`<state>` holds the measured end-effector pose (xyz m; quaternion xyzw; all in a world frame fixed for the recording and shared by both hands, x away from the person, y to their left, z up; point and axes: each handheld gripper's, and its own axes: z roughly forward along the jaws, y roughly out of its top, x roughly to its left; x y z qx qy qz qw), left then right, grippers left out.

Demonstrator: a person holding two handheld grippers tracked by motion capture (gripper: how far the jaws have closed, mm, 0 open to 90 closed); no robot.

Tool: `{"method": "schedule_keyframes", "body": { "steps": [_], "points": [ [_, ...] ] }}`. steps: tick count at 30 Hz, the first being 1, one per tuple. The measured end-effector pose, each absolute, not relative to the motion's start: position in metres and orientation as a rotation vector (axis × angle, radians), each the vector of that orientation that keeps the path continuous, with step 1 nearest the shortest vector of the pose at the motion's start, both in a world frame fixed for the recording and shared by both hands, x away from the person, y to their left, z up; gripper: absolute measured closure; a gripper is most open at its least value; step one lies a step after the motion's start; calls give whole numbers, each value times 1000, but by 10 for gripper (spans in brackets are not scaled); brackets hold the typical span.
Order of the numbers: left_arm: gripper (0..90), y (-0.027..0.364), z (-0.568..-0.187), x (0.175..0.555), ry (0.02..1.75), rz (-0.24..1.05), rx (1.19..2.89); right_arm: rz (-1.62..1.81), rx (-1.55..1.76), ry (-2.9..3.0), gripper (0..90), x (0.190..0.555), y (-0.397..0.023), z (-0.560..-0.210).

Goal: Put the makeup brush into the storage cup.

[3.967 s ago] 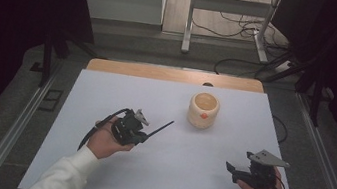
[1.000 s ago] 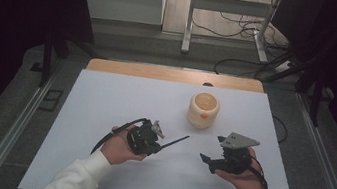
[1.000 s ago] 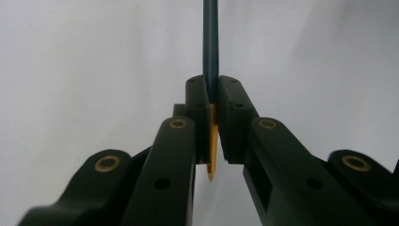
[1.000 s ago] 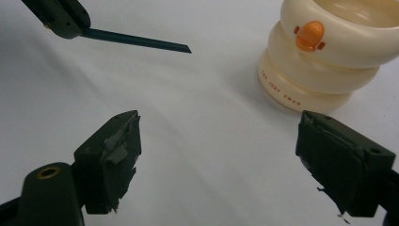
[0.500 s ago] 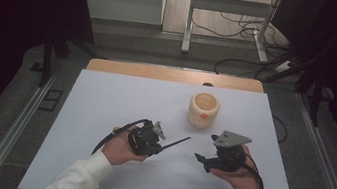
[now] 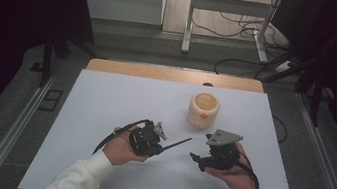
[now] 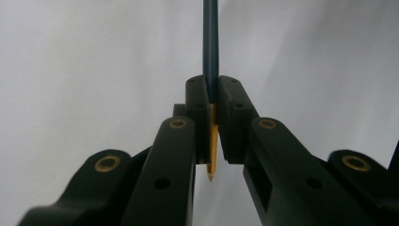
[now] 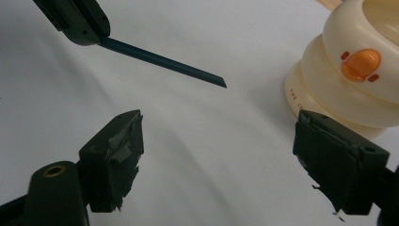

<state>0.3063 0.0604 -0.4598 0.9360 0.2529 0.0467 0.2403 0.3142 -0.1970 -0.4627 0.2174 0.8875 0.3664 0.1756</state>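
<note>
My left gripper [image 6: 160,147] is shut on a dark blue pencil [image 6: 177,143], low over the white table [image 6: 105,100]. The pencil's blunt end points right, toward my right gripper [image 6: 196,159]. In the left gripper view the pencil [image 7: 210,47] runs straight out between the pads [image 7: 196,101], and its sharpened yellow tip points back at the camera. In the right gripper view, my right gripper [image 8: 219,165] stands open and empty, its jaws wide apart just short of the pencil [image 8: 162,61]. A cream round holder with an orange button [image 6: 203,110] stands just behind both grippers.
The cream holder [image 8: 348,84] is close on the right in the right gripper view. A wooden strip [image 6: 174,74] edges the table's far side. Cables and a metal stand [image 6: 228,17] lie on the floor beyond it.
My right gripper has come left and up the table toward the pencil's free end. Since the oldest frame, the left gripper with the pencil has shifted slightly right and nearer.
</note>
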Motion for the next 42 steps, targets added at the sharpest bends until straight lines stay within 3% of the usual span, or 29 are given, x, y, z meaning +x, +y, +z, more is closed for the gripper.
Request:
{"method": "schedule_keyframes", "body": {
  "steps": [42],
  "points": [
    [839, 41, -461, 311, 642, 94, 2615, 959, 469, 2557, 192, 314, -166, -461]
  ]
}}
